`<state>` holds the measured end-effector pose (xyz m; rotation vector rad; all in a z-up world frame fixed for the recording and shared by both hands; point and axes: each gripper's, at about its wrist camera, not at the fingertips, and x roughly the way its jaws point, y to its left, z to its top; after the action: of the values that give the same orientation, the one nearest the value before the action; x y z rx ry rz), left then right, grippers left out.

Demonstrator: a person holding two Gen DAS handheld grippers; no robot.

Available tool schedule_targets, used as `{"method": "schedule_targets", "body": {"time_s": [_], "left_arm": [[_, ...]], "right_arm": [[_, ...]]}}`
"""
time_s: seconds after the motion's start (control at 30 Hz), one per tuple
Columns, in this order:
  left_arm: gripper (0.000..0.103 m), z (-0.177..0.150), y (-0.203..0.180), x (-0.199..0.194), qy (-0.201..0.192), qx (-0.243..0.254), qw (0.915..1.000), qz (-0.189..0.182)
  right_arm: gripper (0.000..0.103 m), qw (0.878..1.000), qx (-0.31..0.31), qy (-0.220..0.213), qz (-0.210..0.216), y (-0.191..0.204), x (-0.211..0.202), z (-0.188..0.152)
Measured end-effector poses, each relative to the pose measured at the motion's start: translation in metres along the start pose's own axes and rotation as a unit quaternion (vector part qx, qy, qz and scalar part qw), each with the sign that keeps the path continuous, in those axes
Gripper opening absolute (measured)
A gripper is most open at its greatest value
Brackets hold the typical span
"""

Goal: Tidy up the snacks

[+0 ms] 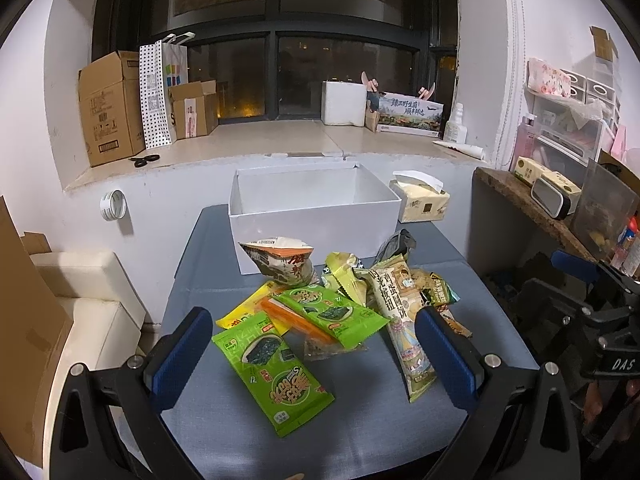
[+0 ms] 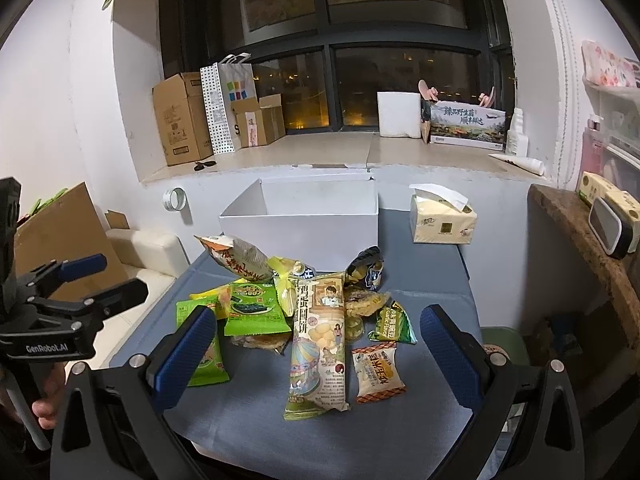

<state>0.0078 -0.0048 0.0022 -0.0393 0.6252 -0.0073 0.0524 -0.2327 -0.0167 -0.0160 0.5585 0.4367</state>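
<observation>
Snacks unsorted. Left wrist view: left gripper (image 1: 314, 350) gapes wide, empty, above the near green seaweed packet (image 1: 272, 372); open white cardboard box (image 1: 316, 216) stands far, unfilled. Right wrist view: right gripper (image 2: 316, 346) wide, empty, over the tall egg-biscuit pouch (image 2: 318, 340). Judged: first pick pending; descend, close, carry to box.

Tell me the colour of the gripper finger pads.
Blue, textured pads on black arms; clearest in the right wrist view.

My left gripper (image 1: 314, 344) and right gripper (image 2: 314, 346) were black angular frames with silver round screws at the joints. Textured blue pads (image 1: 182, 354) lined my jaws. White lettering read "GenRobot.AI" on the left body and "DAS" on the right.
</observation>
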Motion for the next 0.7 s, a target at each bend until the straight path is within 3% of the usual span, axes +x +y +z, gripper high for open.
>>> {"method": "schedule_targets", "body": {"time_s": [0.7], "left_arm": [[0.103, -0.0035, 0.0013, -0.0036, -0.006, -0.001, 1.0000, 0.004]], "right_arm": [[0.103, 1.000, -0.008, -0.006, 0.000, 0.0037, -0.0031, -0.0046]]}}
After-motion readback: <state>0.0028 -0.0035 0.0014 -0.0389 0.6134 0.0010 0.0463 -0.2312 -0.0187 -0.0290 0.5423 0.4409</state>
